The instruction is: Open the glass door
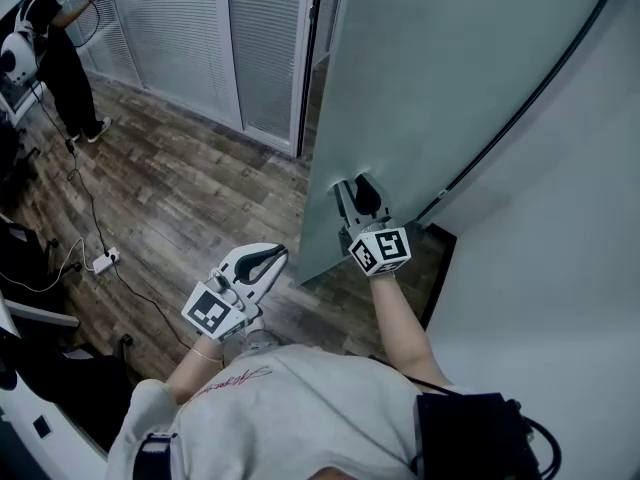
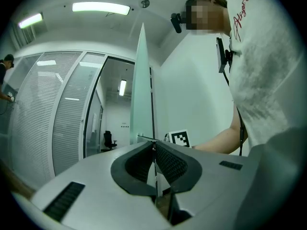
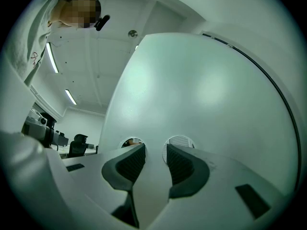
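Glass door (image 1: 440, 98) cut off by head view's top edge, far person (image 1: 55, 63) small, cropped at the corner

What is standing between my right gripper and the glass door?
Nothing visible: the right gripper, jaws apart and empty, appears to sit right against the face of the frosted glass door.

Glass door (image 1: 420, 88): frosted, pale grey-green.
Left gripper (image 1: 283, 253), right gripper (image 1: 360, 184): white shells, black ribbed pads, black-and-white square markers.
Floor (image 1: 180, 188): grey-brown wood planks.
Blinds (image 1: 170, 28): white horizontal slats.
Wall (image 1: 560, 268): plain white.
Shirt (image 1: 300, 408): off-white, red script.
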Tool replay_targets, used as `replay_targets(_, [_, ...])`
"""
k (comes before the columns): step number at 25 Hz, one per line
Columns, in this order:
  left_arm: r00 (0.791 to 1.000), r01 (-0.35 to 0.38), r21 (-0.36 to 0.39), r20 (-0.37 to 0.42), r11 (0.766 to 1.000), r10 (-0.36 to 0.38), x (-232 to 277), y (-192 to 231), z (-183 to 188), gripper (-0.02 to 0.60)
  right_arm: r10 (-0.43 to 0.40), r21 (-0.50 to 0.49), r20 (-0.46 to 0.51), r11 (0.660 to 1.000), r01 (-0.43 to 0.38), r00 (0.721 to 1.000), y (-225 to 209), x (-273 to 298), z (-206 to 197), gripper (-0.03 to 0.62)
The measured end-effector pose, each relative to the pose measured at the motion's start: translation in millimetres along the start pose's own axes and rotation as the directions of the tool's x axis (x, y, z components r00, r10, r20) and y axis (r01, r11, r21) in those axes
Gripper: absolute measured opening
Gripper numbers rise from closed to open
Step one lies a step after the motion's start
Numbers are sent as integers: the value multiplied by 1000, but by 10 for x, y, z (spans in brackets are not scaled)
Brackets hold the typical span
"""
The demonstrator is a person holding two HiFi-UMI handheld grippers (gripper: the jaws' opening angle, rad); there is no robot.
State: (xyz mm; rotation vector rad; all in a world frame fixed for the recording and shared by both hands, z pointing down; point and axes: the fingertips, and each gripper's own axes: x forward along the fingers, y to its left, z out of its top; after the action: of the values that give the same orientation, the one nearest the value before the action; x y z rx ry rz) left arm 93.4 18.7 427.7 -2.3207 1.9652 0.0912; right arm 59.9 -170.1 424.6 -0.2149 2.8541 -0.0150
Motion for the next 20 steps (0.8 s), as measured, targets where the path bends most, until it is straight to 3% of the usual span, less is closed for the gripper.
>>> replay_targets(7, [998,56,2,-8,998,-56,79,-417,56,35,25,-4,-3,1000,-25,1000,98,-374,165,140])
replay_targets(15, [995,94,27,5,995,-95,314,-874,-120,35,37,2,22,999,-37,999,9,-1010,130,140])
replay_targets(20, [985,172,4,-9,985,-172,387,-1224,-206,35,54,9,26,998,-54,998,9,-1331,235,140])
